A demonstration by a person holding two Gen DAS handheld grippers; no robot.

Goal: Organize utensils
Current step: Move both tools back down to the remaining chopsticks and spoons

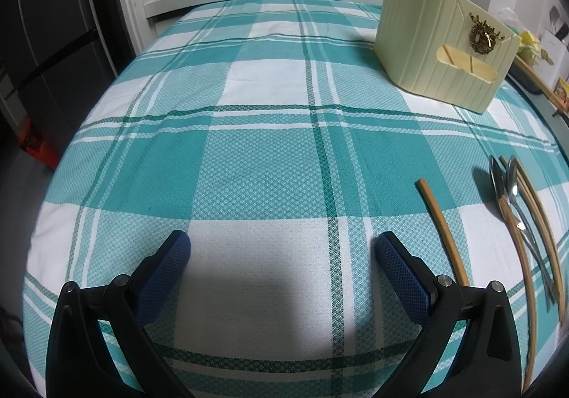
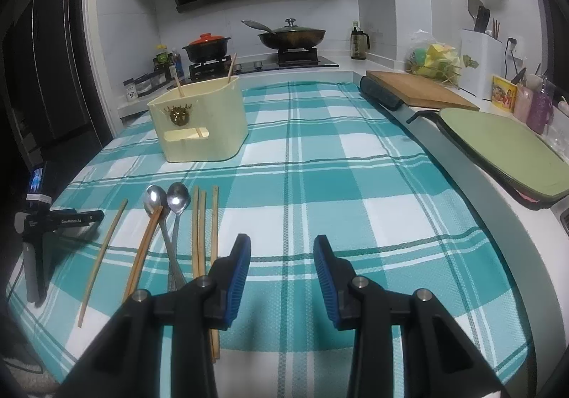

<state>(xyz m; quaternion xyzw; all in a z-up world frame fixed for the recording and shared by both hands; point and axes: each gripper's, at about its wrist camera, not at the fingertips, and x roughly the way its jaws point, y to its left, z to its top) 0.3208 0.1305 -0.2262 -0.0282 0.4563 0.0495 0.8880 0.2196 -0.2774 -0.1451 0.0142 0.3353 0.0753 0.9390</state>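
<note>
Utensils are lying in a loose row on the desk, and both tools are hovering short of them with nothing held. The right hand-held gripper (image 2: 281,277) is hanging low over the checked cloth (image 2: 355,184) with its jaws spread part way and empty; the nearest chopsticks (image 2: 204,220) are lying just beside its left finger, running under it toward the camera. Beyond those chopsticks, two metal spoons (image 2: 167,200) are resting bowls-up with their handles crossing, one more chopstick laid over them, and a single chopstick (image 2: 103,256) is lying apart on the far side. The left hand-held gripper (image 1: 282,256) is gaping wider, also empty, over a bare patch of cloth, with that single chopstick just off its right finger. From the row of utensils, the cream holder (image 2: 199,120) is standing well beyond, toward the stove, and two chopsticks are already poking from its top. Laid parallel with handles toward the person, the pieces seem set out for easy pinching one at a time, probably the nearest chopsticks first. The crossed spoon handles may drag each other when lifted.
</note>
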